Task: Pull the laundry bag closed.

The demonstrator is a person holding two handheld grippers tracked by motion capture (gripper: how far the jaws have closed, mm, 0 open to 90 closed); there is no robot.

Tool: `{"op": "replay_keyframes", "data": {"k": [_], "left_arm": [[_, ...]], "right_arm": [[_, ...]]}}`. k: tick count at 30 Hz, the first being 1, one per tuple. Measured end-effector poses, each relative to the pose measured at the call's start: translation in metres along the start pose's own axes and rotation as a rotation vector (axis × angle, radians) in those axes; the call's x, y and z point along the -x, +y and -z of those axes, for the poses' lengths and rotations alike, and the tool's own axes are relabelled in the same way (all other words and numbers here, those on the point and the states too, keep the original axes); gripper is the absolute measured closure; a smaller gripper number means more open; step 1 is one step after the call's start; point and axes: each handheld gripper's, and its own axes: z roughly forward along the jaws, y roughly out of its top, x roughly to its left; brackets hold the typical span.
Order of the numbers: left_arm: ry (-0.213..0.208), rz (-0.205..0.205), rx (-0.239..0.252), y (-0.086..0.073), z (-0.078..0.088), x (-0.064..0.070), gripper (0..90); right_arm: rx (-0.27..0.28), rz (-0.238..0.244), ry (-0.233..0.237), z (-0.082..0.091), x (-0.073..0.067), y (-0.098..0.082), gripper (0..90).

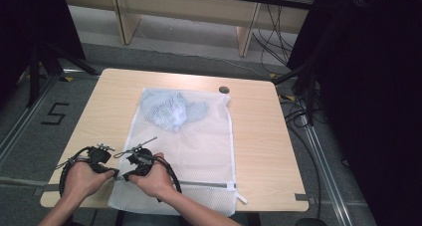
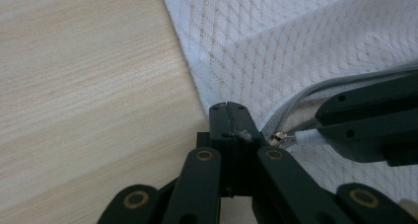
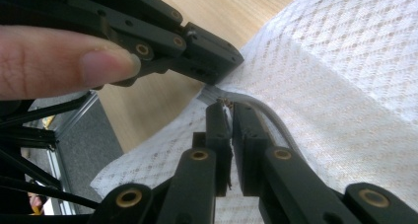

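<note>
Left gripper (image 2: 229, 116) is clamping the mesh laundry bag (image 1: 199, 136) corner on the table (image 1: 259, 131); right gripper (image 3: 230, 108) is pinching the zipper pull (image 2: 282, 138) at the zipper (image 1: 209, 184) start, closure remaining

Both grippers (image 1: 115, 172) (image 1: 125, 176) side by side, fingers closed

You worked at a light wooden table (image 1: 259, 131); a white mesh laundry bag (image 1: 199, 151) lay flat on it, small dark round disc (image 1: 224, 89) near the far edge.

One mesh laundry bag (image 1: 199, 151), one garment (image 1: 171, 111) inside, two grippers (image 1: 115, 173) (image 1: 125, 176).
</note>
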Motion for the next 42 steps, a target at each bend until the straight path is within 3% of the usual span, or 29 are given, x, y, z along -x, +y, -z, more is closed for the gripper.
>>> {"op": "replay_keyframes", "data": {"k": [4,6,7,9,11,15,16,28,42], "left_arm": [[0.004,0.021,0.016,0.000,-0.001,0.001,89.9],[-0.001,0.008,0.003,0.000,0.000,0.000,89.9],[0.005,0.021,0.015,0.000,-0.001,0.001,89.9],[0.005,0.021,0.013,0.000,-0.001,0.001,89.9],[-0.002,0.003,-0.006,0.000,0.000,-0.001,89.9],[-0.001,0.005,-0.005,0.000,0.000,-0.001,89.9],[-0.006,0.005,-0.004,0.000,0.000,-0.001,89.9],[-0.005,0.005,0.000,0.000,0.000,-0.001,89.9],[-0.005,0.003,-0.002,0.000,0.000,-0.001,89.9]], "right_arm": [[0.011,0.000,-0.009,0.001,0.000,-0.001,87.0],[0.012,0.002,-0.024,0.002,0.000,-0.001,87.0],[-0.003,-0.018,-0.029,0.004,-0.001,-0.001,87.0],[0.009,0.015,-0.032,0.004,0.000,-0.002,87.0],[0.001,0.005,-0.029,0.005,0.000,-0.002,87.0],[0.000,0.012,-0.014,0.006,0.000,-0.002,87.0],[-0.002,0.036,-0.055,0.007,0.001,-0.003,87.0],[0.005,0.026,-0.042,0.011,-0.001,-0.004,87.0],[0.002,0.032,-0.063,0.017,-0.001,-0.004,87.0]]}}
